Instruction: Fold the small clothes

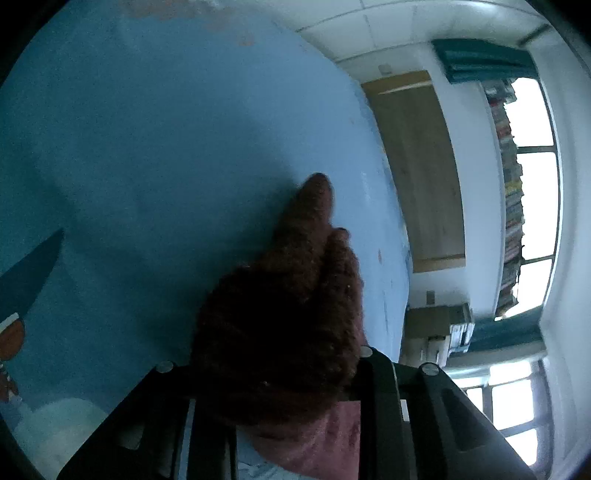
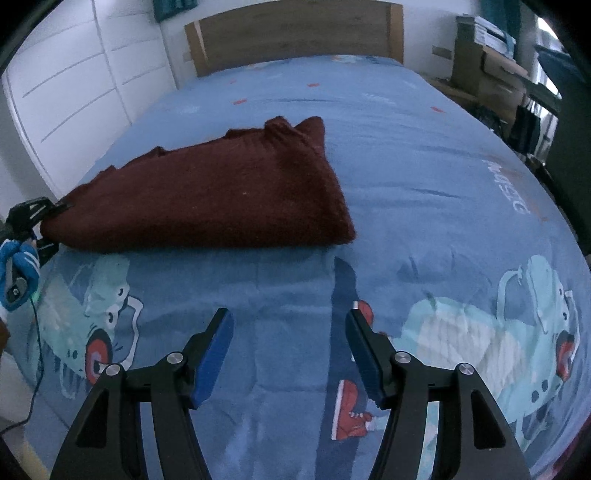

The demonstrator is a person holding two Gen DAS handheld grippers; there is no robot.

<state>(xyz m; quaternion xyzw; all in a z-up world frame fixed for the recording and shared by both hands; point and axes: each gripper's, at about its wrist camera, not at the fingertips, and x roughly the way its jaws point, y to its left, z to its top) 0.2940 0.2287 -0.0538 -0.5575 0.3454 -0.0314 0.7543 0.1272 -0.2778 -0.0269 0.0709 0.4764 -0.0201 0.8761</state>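
A dark red knitted garment (image 2: 207,192) lies folded on the blue bedspread (image 2: 406,155), left of the middle. My left gripper (image 2: 44,229) is at its left corner and is shut on that corner. In the left wrist view the garment (image 1: 288,317) fills the space between the fingers and hides the fingertips of the left gripper (image 1: 280,373). My right gripper (image 2: 290,332) is open and empty, low over the bedspread, in front of the garment and apart from it.
The bedspread has cartoon prints (image 2: 517,325). A wooden headboard (image 2: 295,33) stands at the far end. White wardrobe doors (image 2: 74,81) are at the left. Shelves with boxes (image 2: 487,62) are at the right. A window with stacked books (image 1: 513,184) shows in the left wrist view.
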